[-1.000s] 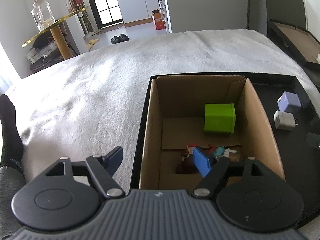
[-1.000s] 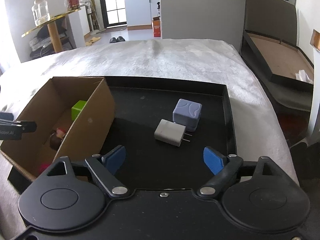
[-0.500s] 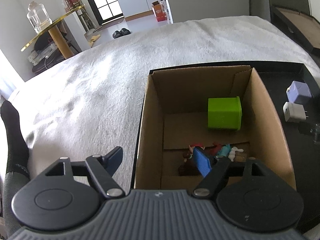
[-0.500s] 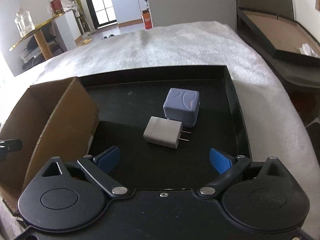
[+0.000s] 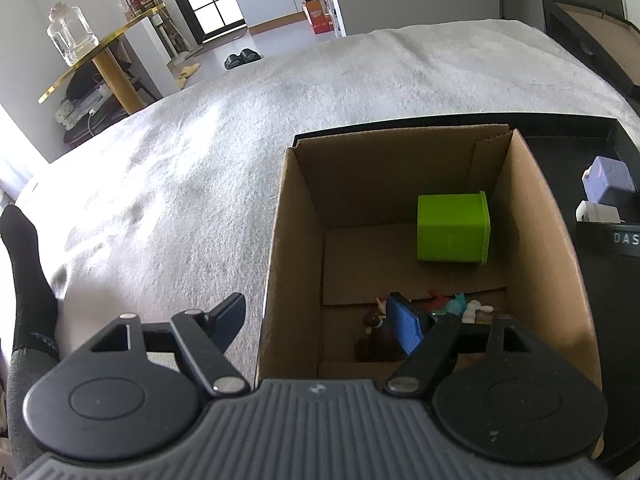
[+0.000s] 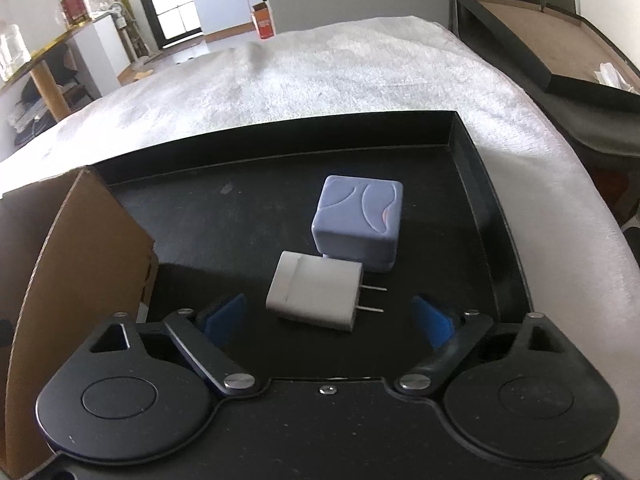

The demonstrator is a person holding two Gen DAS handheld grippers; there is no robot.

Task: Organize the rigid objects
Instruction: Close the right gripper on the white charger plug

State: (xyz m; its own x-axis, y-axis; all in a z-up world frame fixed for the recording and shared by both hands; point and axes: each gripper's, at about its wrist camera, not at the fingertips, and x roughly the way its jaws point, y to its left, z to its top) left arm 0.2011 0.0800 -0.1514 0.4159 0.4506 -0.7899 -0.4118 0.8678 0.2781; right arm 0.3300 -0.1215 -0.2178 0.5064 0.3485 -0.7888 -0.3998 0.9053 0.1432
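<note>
My left gripper (image 5: 320, 318) is open and holds nothing. Its left finger is over the white blanket (image 5: 192, 168), at the lower left of the frame, and its right finger (image 5: 406, 326) is inside the cardboard box (image 5: 296, 248), so the fingers stand on the two sides of the box's left wall. In the box, at the upper right of its floor, a green cube (image 5: 452, 227) stands near the right wall. At the lower middle of the box, a few small toys (image 5: 452, 305) lie together, partly hidden behind my right finger; I cannot tell what each one is.

My right gripper (image 6: 330, 316) is also open and empty. It hovers low over the black tray (image 6: 502, 240). The white plug (image 6: 316, 290) lies flat in the middle of the frame, between my two blue pads and a little beyond them, with its two prongs to the right. I cannot tell if the pads touch it; they look apart from it. Just behind the plug, touching or almost touching it, stands the purple cube (image 6: 358, 222). The box is at the left edge of this frame, with its right wall on the tray.

In the left view, the plug and the purple cube are at the right edge, beyond the box.
</note>
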